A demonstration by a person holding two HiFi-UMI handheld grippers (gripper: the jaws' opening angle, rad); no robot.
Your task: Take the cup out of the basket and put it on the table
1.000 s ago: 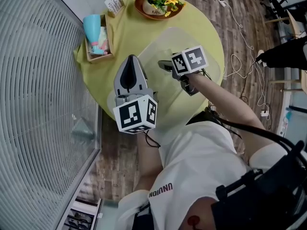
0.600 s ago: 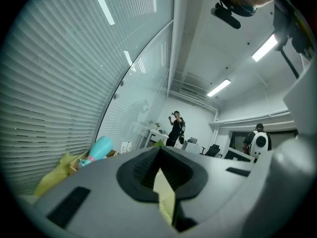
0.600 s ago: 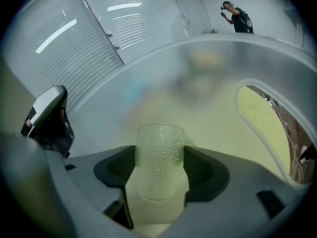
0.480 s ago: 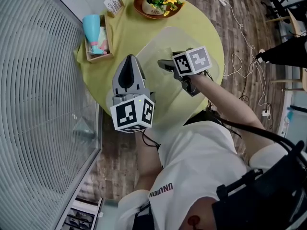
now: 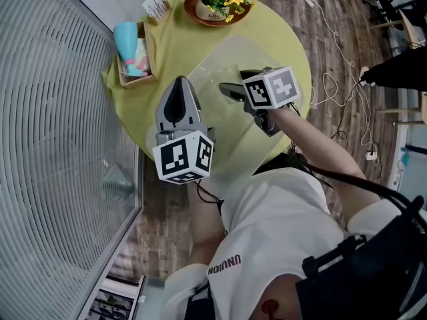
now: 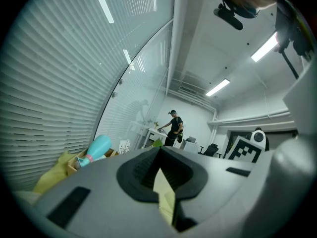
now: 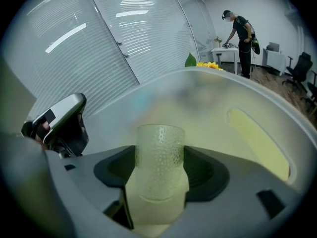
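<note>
1. The left gripper point(image 5: 179, 85) has a pale grey, tapering shell with a black teardrop-shaped recess.
2. Its marker cube point(image 5: 183, 157) is white with black square patterns, and a thin black cable point(image 5: 208, 196) runs from beneath it.
3. The right gripper point(image 5: 230, 91) is grey and black and bears a matching cube point(image 5: 270, 87).
4. The person wears a white T-shirt point(image 5: 273, 229) with dark lettering, and black straps point(image 5: 353, 262).

Bright, even ceiling lights point(image 6: 266, 47); fisheye-warped edges, blurred near foreground.
</note>
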